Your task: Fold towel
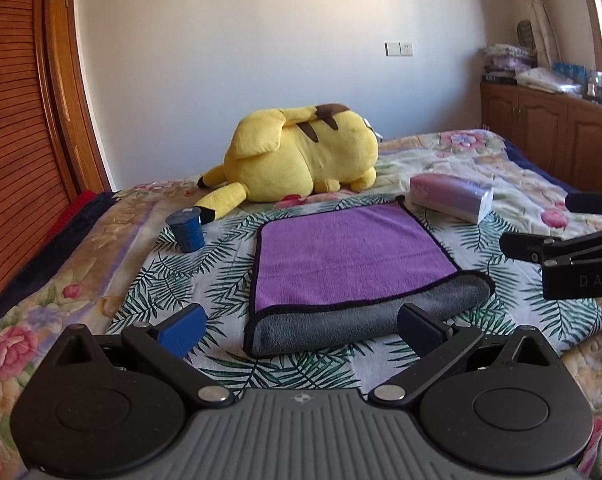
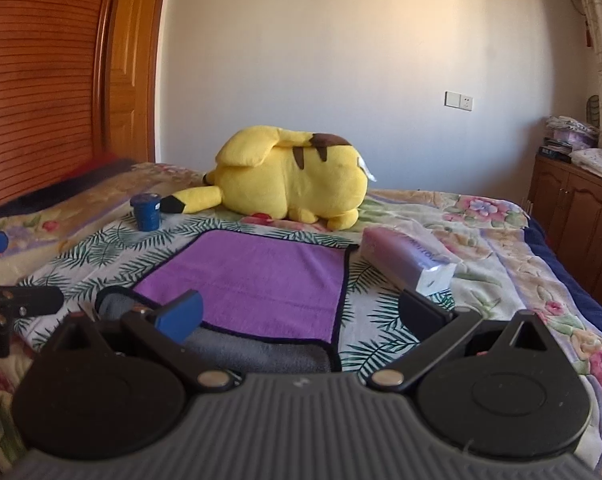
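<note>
Looking through the left wrist view: towel (image 1: 353,256) lies flat on the bed (image 1: 101,264), purple face up, with a grey band doubled along its near edge, so one fold looks done. Left gripper (image 1: 301,326) hovers just short of that grey edge, jaws wide, nothing between them. Right gripper (image 1: 561,248) pokes in from the right, also empty. Blue cup (image 1: 187,229) sits left of the towel, tissue pack (image 1: 453,196) right, yellow plush toy (image 1: 301,156) behind; all clear of the cloth. Right wrist view: right gripper (image 2: 301,314) sits over the towel's near right corner, jaws wide, gripping nothing. Towel edges look roughly aligned. Judgement: either finished with a single fold or a second fold still left; can't tell which.
</note>
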Demonstrator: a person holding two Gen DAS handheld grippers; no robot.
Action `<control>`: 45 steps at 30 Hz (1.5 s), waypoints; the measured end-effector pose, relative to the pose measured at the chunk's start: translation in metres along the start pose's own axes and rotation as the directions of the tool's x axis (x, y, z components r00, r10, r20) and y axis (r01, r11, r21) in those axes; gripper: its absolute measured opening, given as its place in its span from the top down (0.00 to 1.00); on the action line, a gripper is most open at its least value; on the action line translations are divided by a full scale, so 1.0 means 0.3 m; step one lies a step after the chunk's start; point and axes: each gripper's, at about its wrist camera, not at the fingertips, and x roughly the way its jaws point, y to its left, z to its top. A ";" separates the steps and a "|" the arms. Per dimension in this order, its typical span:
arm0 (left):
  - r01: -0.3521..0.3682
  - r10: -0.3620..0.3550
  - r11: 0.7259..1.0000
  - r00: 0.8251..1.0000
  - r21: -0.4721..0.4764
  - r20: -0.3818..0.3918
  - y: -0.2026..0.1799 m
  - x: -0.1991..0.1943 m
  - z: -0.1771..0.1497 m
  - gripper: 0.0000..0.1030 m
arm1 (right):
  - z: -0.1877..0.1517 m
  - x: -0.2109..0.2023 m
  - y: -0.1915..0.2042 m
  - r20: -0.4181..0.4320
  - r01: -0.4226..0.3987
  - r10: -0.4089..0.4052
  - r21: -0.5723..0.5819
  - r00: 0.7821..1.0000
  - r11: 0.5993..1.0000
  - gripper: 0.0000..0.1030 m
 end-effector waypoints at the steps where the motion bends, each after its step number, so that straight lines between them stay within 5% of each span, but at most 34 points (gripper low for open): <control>1: 0.001 -0.001 1.000 1.000 0.004 -0.005 -0.001 0.006 0.000 0.16 | 0.000 0.005 0.000 -0.001 -0.001 0.001 -0.002 1.000 1.000 0.00; 45: 0.043 -0.040 0.999 0.984 0.011 -0.176 0.104 0.403 0.022 0.21 | -0.017 0.272 -0.047 -0.147 -0.049 0.048 -0.007 0.988 0.999 0.00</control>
